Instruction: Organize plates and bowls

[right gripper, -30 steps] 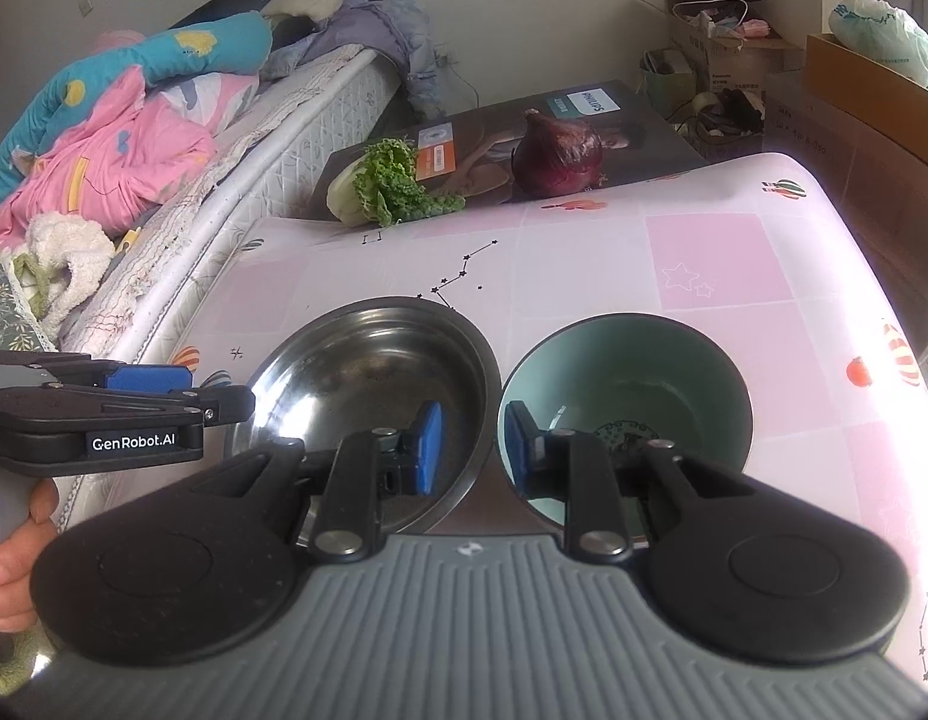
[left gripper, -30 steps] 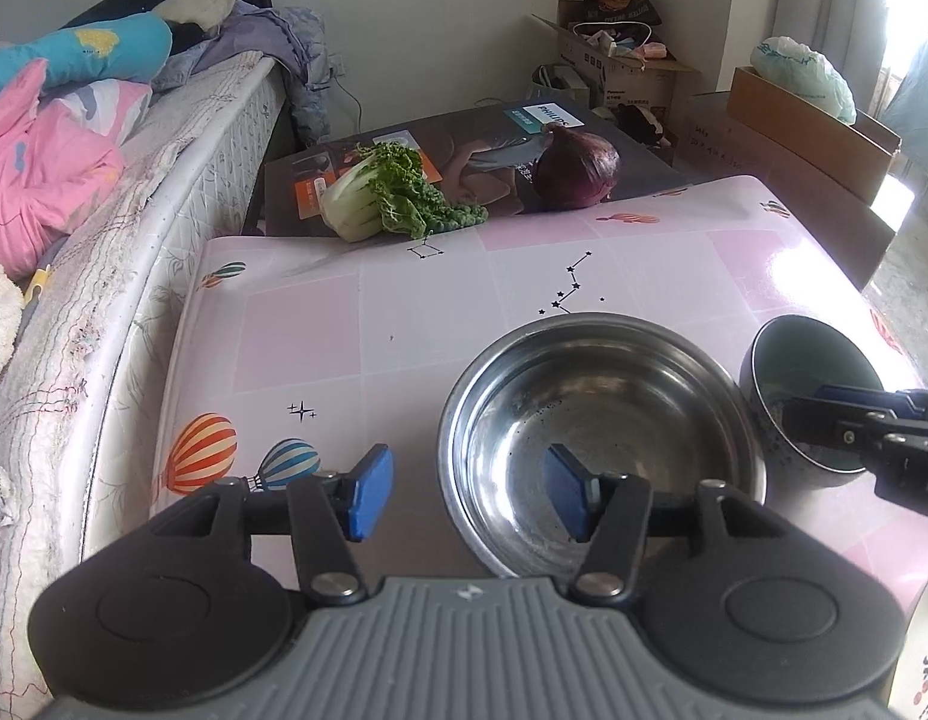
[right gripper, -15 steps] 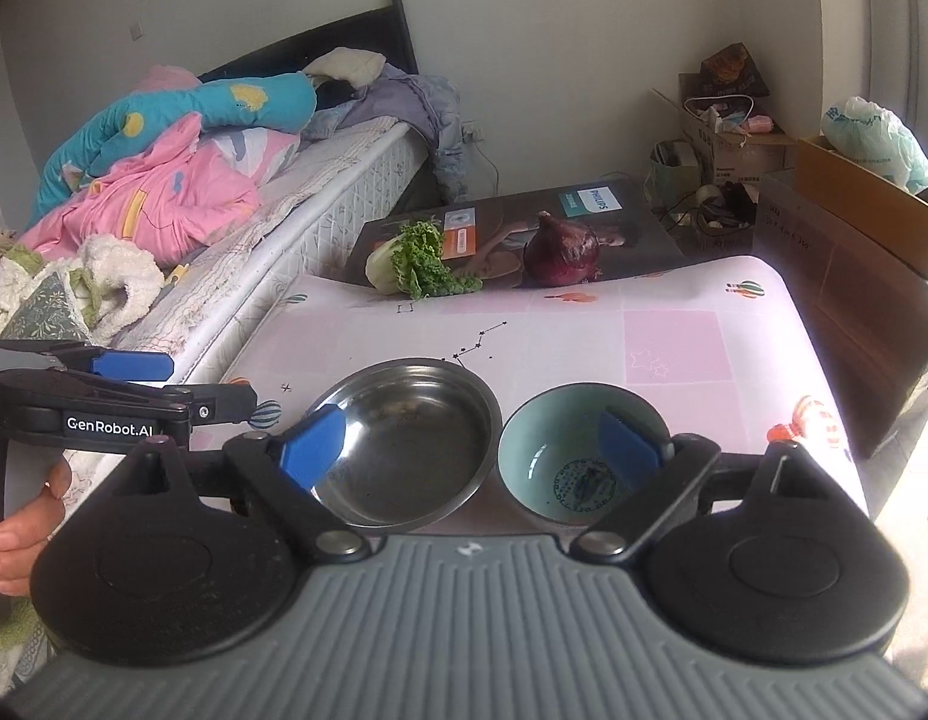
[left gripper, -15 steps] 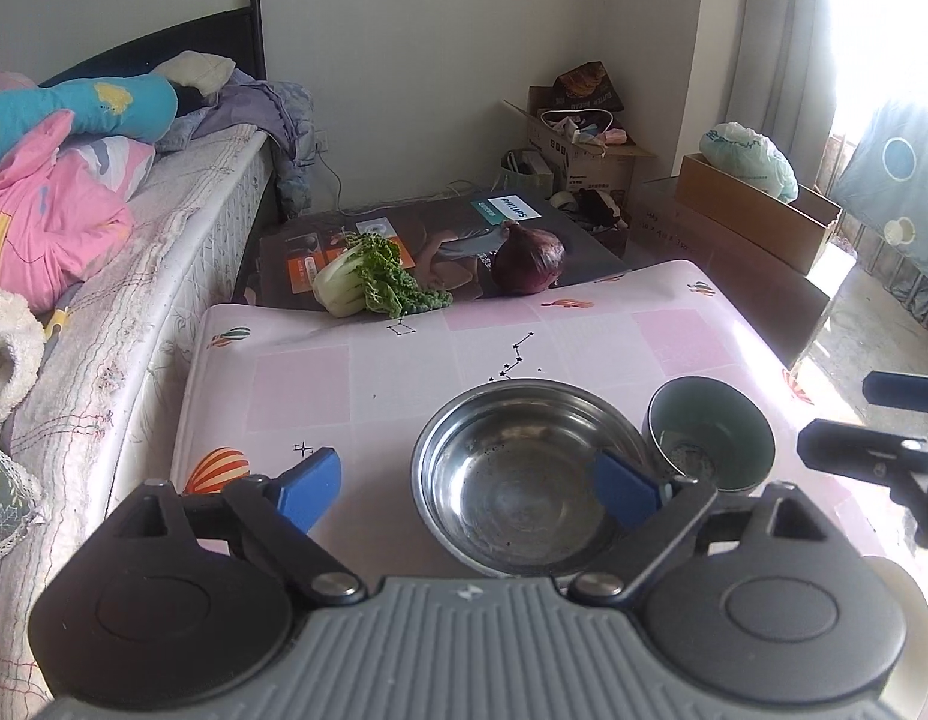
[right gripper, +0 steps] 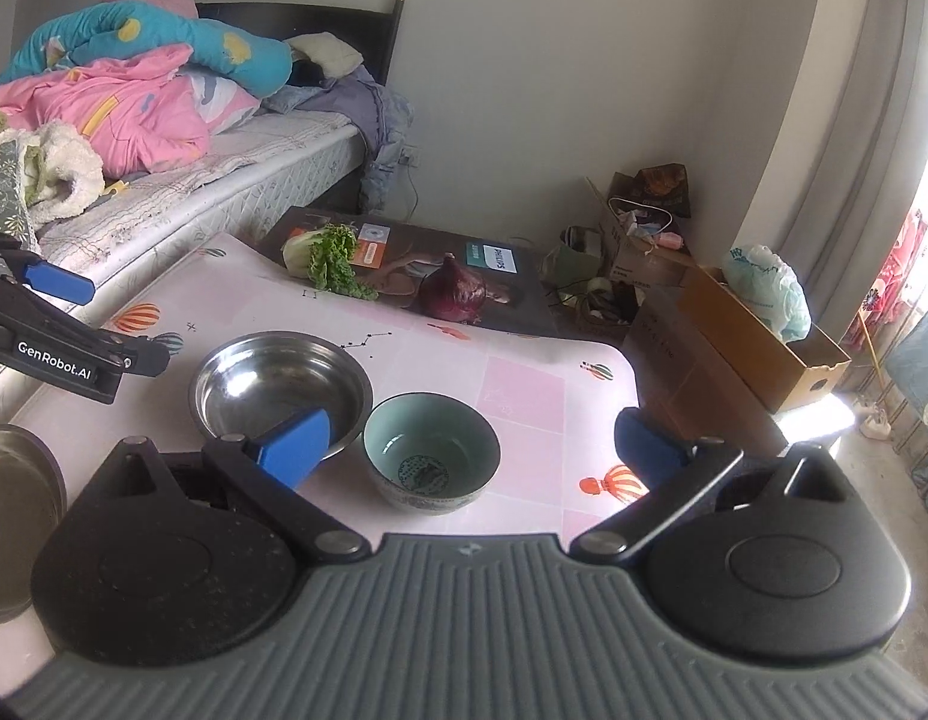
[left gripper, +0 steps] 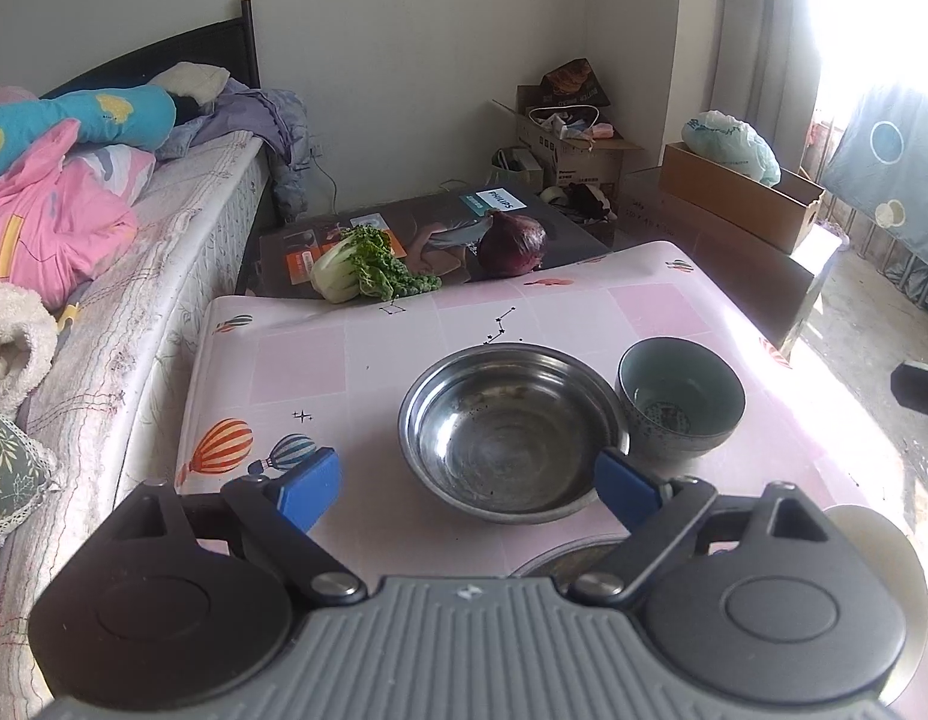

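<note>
A steel bowl [left gripper: 511, 426] stands on the pink table [left gripper: 356, 354], with a smaller teal ceramic bowl [left gripper: 679, 396] touching its right side. Both show in the right wrist view, the steel bowl [right gripper: 281, 387] left of the teal bowl [right gripper: 431, 450]. My left gripper [left gripper: 466, 489] is open and empty, held back above the table's near edge. My right gripper [right gripper: 469, 444] is open and empty, raised behind the teal bowl. A steel plate rim [left gripper: 559, 558] and a white plate edge [left gripper: 883, 546] lie under my left gripper. Another steel dish [right gripper: 14, 510] sits at the near left.
A bok choy [left gripper: 368, 267] and a red onion [left gripper: 511, 243] lie on a dark box [left gripper: 440, 222] past the table's far edge. A bed [left gripper: 104, 252] runs along the left. Cardboard boxes [left gripper: 733, 198] stand at the right.
Both grippers opened wide, let go of the bowl rims and pulled back and up. The two bowls stay side by side on the table.
</note>
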The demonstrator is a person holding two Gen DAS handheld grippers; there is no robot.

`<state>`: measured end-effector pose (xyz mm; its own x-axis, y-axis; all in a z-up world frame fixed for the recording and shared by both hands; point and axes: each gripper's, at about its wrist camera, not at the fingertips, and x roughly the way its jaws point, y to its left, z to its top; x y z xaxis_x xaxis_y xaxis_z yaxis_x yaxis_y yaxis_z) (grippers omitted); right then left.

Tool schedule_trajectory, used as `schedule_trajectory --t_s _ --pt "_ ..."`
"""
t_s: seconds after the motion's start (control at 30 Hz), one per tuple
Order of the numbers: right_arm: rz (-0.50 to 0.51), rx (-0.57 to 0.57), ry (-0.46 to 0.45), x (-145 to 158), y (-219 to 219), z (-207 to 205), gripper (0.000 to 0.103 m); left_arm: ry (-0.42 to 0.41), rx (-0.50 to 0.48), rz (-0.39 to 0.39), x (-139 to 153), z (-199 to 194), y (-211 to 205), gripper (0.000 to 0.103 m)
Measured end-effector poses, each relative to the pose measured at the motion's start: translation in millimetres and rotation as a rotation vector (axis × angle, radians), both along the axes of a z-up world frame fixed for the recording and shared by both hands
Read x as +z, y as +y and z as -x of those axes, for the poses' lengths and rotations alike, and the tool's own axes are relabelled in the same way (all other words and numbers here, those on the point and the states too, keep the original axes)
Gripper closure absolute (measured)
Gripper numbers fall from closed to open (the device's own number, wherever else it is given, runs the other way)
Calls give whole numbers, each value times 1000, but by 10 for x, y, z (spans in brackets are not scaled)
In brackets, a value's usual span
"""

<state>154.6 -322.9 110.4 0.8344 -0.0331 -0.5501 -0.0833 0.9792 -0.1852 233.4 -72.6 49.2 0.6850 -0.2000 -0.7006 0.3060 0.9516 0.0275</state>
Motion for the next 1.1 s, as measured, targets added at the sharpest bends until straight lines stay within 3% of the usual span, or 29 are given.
schedule_trajectory --t_s 0.17,0.3,0.43,0.7,0.8,0.93,1.0,1.1 --pt "-267 70 -66 122 -404 195 1 26 -21 5 -43 74 -28 10" --pt "-245 5 -70 70 -546 278 1 62 -49 62 -65 93 -84 10" --pt "-327 -18 -68 -20 -799 323 1 102 -85 132 -99 57 -227 1" --pt "-457 -59 -12 -305 -1192 3 3 154 -173 227 -229 -148 -630 0" --pt "-524 -70 48 -478 -1318 -273 11 165 -196 247 -346 -236 -792 0" --pt "-620 -84 167 -807 -1404 -815 30 165 -209 194 -476 -382 -1045 1" --pt "-650 -89 221 -960 -1429 -1035 38 177 -210 174 -550 -481 -1149 7" --pt "-660 -100 284 -1207 -1457 -1366 51 212 -197 142 -644 -615 -1272 29"
